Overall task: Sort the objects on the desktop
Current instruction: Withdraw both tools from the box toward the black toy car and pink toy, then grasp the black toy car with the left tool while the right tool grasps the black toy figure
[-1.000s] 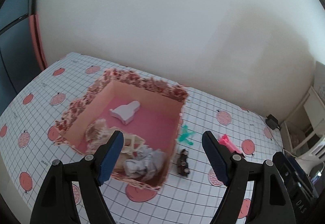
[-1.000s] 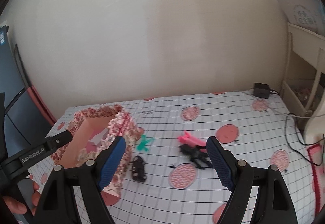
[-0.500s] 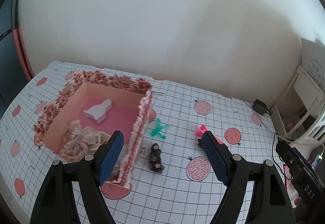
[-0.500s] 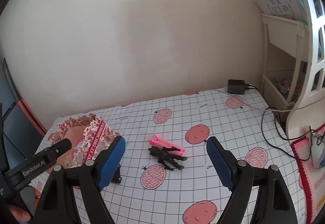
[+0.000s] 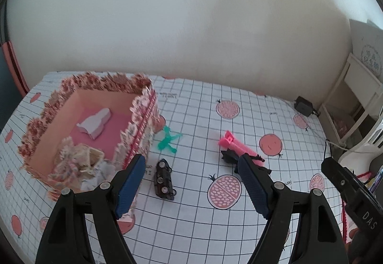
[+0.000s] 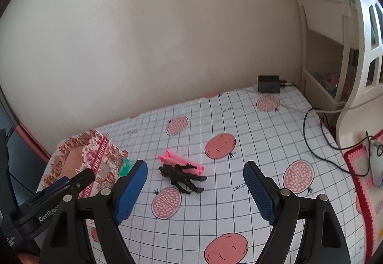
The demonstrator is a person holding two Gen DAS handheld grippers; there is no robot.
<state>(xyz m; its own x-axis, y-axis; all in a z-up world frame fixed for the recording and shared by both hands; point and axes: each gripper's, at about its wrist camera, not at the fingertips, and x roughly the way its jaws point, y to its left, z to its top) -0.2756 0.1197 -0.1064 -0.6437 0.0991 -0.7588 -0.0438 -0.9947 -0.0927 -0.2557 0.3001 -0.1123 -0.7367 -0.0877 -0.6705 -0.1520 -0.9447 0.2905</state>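
Here, left wrist view: the left hand-held gripper (image 5: 191, 182) stands wide open, nothing between its blue pads, above the counter (image 5: 239, 228) with its grid cloth. A small dark toy car (image 5: 164, 179) lies between the fingers in the frame. The floral box (image 5: 141, 125) sits at left, a white shape (image 5: 94, 121) inside. A green clip (image 5: 168, 140) lies just beside the box; a pink tube (image 5: 235, 144) touches a black figure (image 5: 229, 156). Right wrist view: the right hand-held gripper (image 6: 195, 188) is likewise wide open and empty, over the black figure (image 6: 184, 176) and pink tube (image 6: 182, 161). The box (image 6: 95, 158) stands at left, and a black adapter (image 6: 268, 84) by the wall.
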